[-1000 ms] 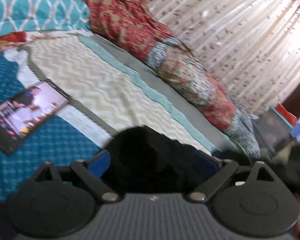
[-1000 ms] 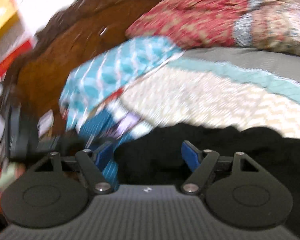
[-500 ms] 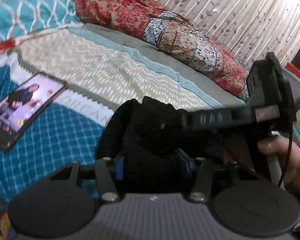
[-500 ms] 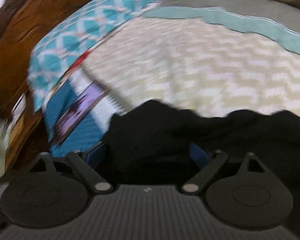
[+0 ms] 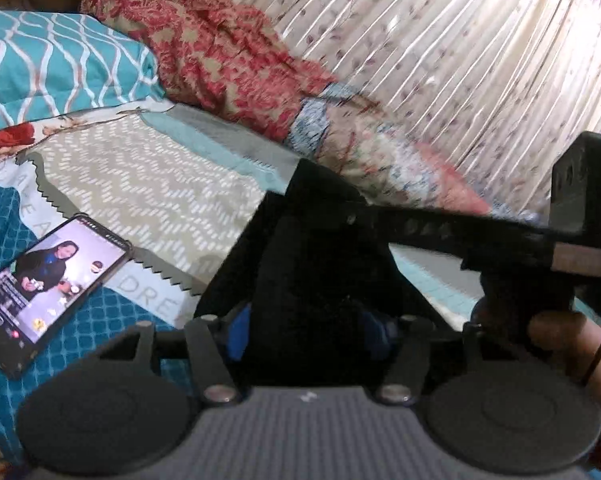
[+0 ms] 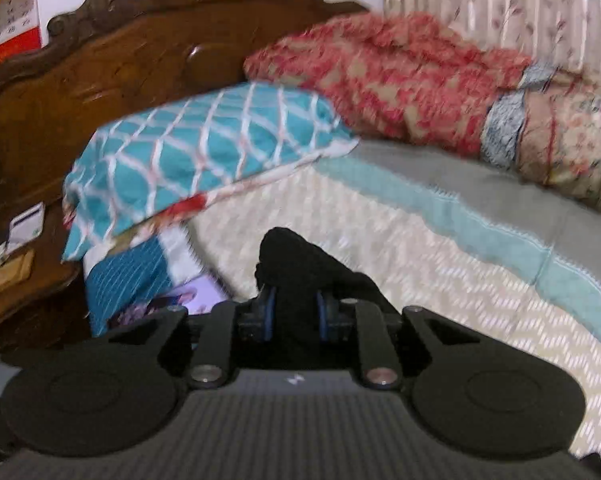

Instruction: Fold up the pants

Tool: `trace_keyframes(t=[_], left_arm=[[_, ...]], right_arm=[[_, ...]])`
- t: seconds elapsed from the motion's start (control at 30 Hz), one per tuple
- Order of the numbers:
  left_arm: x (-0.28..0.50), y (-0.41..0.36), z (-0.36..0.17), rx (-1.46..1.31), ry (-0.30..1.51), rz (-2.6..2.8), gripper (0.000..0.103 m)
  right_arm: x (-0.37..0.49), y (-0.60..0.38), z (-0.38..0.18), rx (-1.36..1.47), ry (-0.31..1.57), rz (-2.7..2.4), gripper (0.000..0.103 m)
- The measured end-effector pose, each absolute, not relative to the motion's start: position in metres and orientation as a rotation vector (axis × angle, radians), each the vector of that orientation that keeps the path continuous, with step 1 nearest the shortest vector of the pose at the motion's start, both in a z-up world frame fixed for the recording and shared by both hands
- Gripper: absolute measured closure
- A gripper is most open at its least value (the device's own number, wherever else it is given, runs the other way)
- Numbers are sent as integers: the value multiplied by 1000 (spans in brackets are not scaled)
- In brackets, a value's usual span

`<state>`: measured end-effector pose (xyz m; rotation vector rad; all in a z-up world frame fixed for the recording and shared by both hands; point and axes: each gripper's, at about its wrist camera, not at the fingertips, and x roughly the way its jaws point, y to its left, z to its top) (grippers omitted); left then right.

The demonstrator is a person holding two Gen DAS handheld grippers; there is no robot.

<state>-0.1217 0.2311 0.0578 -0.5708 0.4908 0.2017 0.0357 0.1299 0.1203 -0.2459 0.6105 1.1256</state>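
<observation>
One pair of black fabric pants hangs between two grippers: left gripper and right gripper each pinch it. One lit rectangular smartphone lies left of the left gripper.

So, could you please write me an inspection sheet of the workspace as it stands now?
Surface: bed with a zigzag-patterned and blue cover.
Job's things: black pants bunched, lifted off the cover.
Clutter: phone, screen lit, lying on the blue cover.
Grippers: left gripper shut on the pants; right gripper shut on the pants.
Cables: thin black cable by the hand holding the right gripper.
Surroundings: teal pillow, red floral quilt, carved wooden headboard, pleated curtain.
</observation>
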Motion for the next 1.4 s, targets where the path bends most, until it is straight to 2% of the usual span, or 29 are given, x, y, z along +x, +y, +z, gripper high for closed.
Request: trace_keyframes(t=[0.03, 0.07, 0.1, 0.13, 0.2, 0.27, 0.43, 0.53, 0.63, 0.7, 0.87, 1.17, 1.33, 1.4], left_arm=[[-112, 232, 50, -548, 548, 232, 39], [-101, 235, 38, -526, 619, 264, 30], [-95, 238, 26, -526, 688, 288, 26], [-94, 242, 18, -554, 725, 286, 24], [-108, 244, 22, -592, 678, 255, 23], [-122, 248, 28, -601, 648, 256, 13], [-145, 275, 30, -795, 588, 228, 11], [-141, 288, 28, -874, 560, 211, 5], [-132, 289, 26, -904, 575, 197, 5], [-125, 281, 26, -856, 605, 221, 7], [-112, 251, 18, -597, 738, 340, 16], [-148, 245, 48, -661, 614, 309, 15], [-144, 234, 67, -644, 557, 254, 15], [-133, 228, 72, -626, 556, 223, 15]], right_arm=[[40, 138, 103, -295, 647, 1107, 79], [44, 146, 87, -343, 706, 1089, 74], [50, 153, 69, -387, 774, 1057, 70], [54, 151, 60, -380, 799, 1034, 67], [63, 135, 67, -244, 812, 1028, 53], [70, 111, 83, -115, 795, 1041, 52], [62, 61, 99, 13, 738, 1028, 52], [48, 45, 92, 23, 753, 1046, 52], [27, 51, 75, -21, 822, 1082, 54], [10, 65, 60, -74, 878, 1135, 64], [-21, 91, 44, -279, 802, 1140, 54], [-14, 21, 82, -122, 733, 1080, 55], [-9, -22, 83, -57, 726, 964, 55], [0, -27, 78, -18, 755, 916, 59]])
